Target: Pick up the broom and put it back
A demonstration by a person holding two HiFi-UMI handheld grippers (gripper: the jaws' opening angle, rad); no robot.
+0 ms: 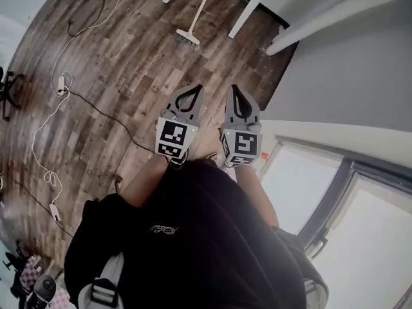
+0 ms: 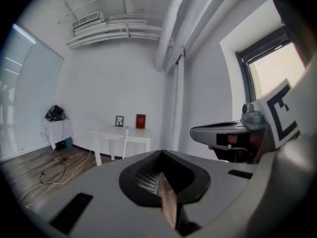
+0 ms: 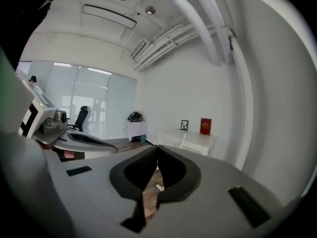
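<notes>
The broom (image 1: 188, 39) stands far ahead on the wood floor, its pale handle (image 1: 205, 5) leaning up against a white table (image 1: 248, 8). My left gripper (image 1: 193, 90) and right gripper (image 1: 233, 90) are held side by side close to my body, well short of the broom. Both are shut with nothing between the jaws. In the left gripper view the shut left gripper (image 2: 161, 152) points toward the table (image 2: 121, 134), with the broom handle (image 2: 125, 140) at the table's front. In the right gripper view the shut right gripper (image 3: 157, 147) faces the same table (image 3: 198, 142).
White cables and power strips (image 1: 61, 85) trail over the floor at the left. An office chair (image 1: 6, 89) stands at the far left. A grey wall and a window (image 1: 322, 192) lie close on the right. A cloth-covered side table (image 2: 57, 128) stands by the far wall.
</notes>
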